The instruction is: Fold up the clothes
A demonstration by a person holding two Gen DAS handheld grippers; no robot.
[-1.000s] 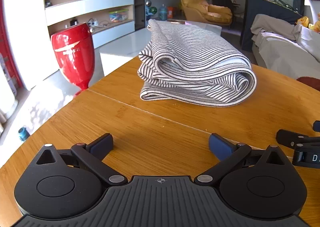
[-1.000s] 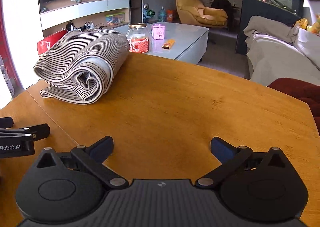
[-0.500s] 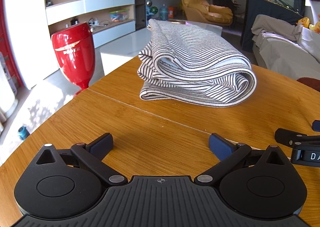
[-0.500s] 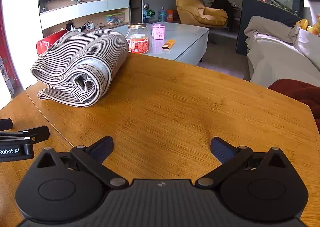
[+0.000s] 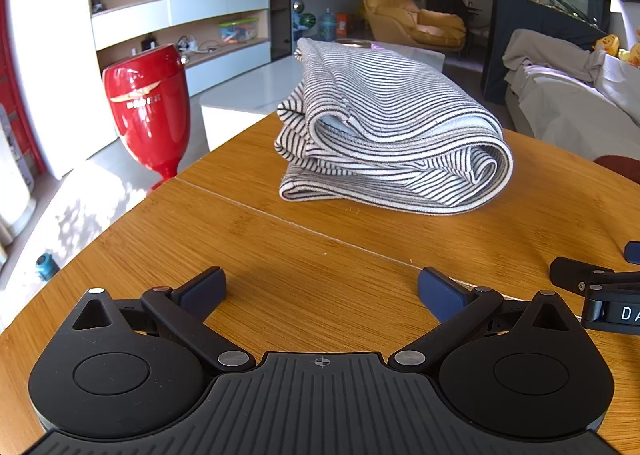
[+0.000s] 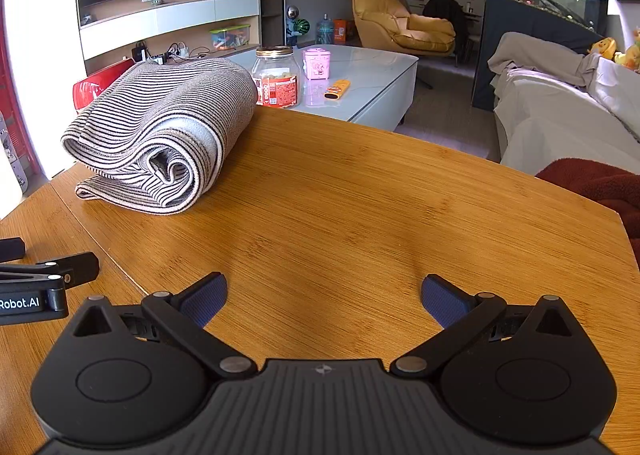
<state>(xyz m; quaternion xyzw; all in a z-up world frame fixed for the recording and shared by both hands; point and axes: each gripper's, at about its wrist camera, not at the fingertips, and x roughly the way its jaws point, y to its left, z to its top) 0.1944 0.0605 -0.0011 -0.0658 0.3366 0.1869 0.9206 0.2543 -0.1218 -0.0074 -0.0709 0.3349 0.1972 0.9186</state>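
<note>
Nearest to me, the left gripper (image 5: 320, 289) sits low over the wooden table (image 5: 360, 275), its blue-padded jaws spread wide with nothing between them. Just to its right the right gripper (image 6: 324, 297) is held the same way, jaws apart and empty over bare wood. Neither touches any cloth.

Further out, toward the far left part of the table, lies the striped garment (image 5: 384, 135), a grey-and-white piece folded over itself several times into a thick bundle, its rounded fold facing right and its loose edges at the left. It looks to me as though the folding of this piece is done, or close to it, and both tools are backed away. If anything is left, the next move would call for reaching forward to the bundle to square its uneven left edges; no other clothes show on the table.

Nothing stands between the grippers and the bundle. Beyond the table's far edge a red vase (image 5: 146, 107) stands on the floor at left, and a glass jar (image 6: 277, 77) rests on a white coffee table (image 6: 384, 67) behind, both well apart from the work
</note>
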